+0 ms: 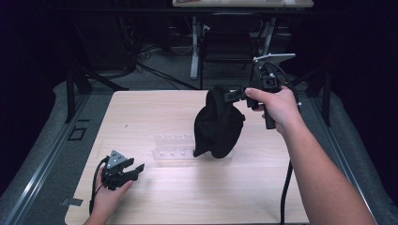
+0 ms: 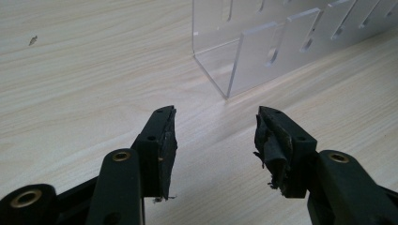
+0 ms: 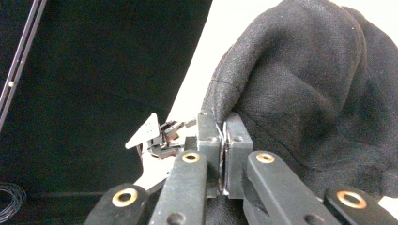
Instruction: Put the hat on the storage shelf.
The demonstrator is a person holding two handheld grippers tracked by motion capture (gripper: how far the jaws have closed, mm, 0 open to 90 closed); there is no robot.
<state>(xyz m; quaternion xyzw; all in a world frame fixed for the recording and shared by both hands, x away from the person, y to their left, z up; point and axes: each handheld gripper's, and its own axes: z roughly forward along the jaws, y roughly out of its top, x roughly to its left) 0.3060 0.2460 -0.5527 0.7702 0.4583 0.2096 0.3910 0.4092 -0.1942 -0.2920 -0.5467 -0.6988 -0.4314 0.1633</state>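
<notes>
A black cloth cap [image 1: 218, 124] hangs over the middle of the wooden table [image 1: 141, 112], its lower end close over a clear acrylic rack [image 1: 173, 150]. My right gripper [image 1: 230, 95] is shut on the cap's upper edge and holds it up. In the right gripper view the jaws pinch the cap's [image 3: 305, 98] hem at the right gripper [image 3: 224, 126]. My left gripper [image 1: 133, 169] rests low near the table's front left, open with nothing between its jaws. The left gripper view has the left gripper [image 2: 216, 136] pointing at the rack's [image 2: 263, 56] near corner.
Beyond the table's far edge stand a dark chair [image 1: 227, 44] and desk legs on a grey floor with cables. A black cable [image 1: 284, 192] trails from my right hand down past the table's front right. The far-off left gripper [image 3: 157, 133] appears in the right gripper view.
</notes>
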